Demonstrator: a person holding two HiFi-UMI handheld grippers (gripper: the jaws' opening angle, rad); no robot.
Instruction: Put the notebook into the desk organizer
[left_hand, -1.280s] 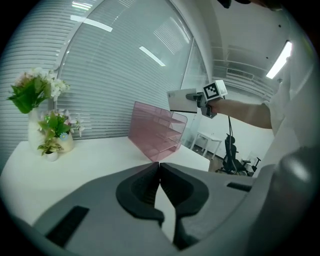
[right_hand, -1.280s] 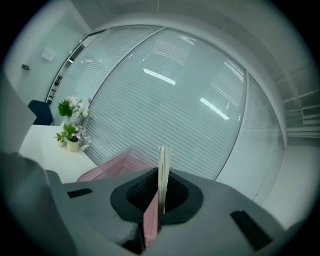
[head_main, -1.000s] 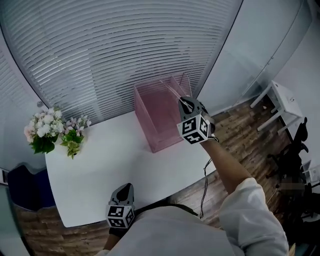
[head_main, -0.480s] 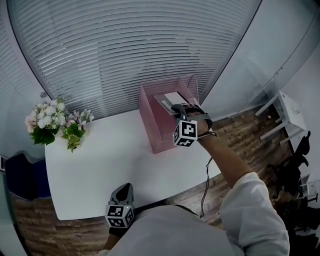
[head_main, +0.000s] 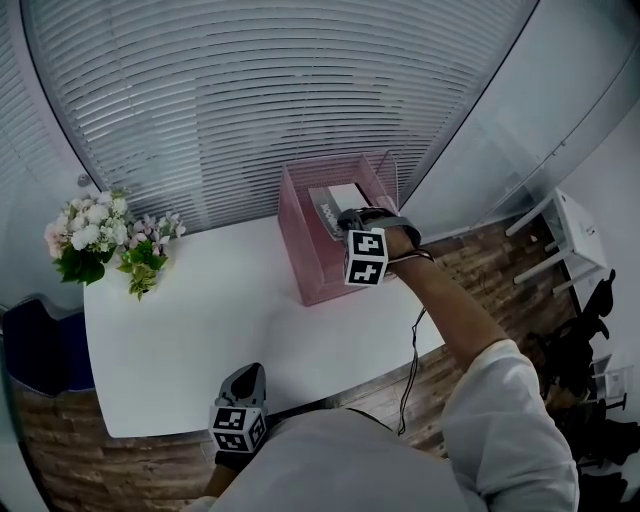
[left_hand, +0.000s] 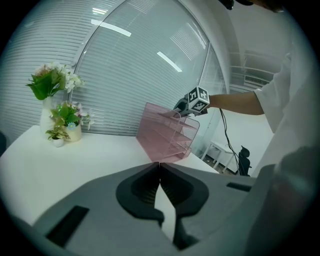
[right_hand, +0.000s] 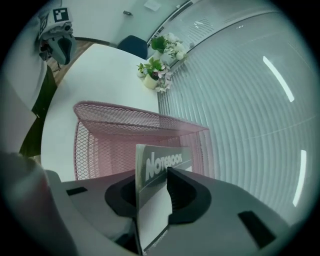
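while the person leans over the white bench (head_main: 200, 330), the head view shows the right claw (head_main: 345, 217) reaching down into the open top of the pink wire-mesh desk organizer (head_main: 305, 255) at the far right of the bench. the grey-and-white notebook (head_main: 335, 198) sits inside the organizer's top, just beyond that claw. the left claw (head_main: 250, 373) hovers at the near edge, well apart from it. a bunch of white and pink flowers (head_main: 95, 240) stands at the far left.

in the left gripper view, the left claw (left_hand: 159, 165) is closed, its tips meeting with nothing between them; the organizer (left_hand: 165, 140) and the right claw (left_hand: 181, 106) lie beyond.

in the right gripper view, the right claw (right_hand: 151, 175) has just been opening, and the notebook (right_hand: 161, 164) stands on edge between its parted jaws, loose rather than pinched, over the organizer (right_hand: 125, 130).
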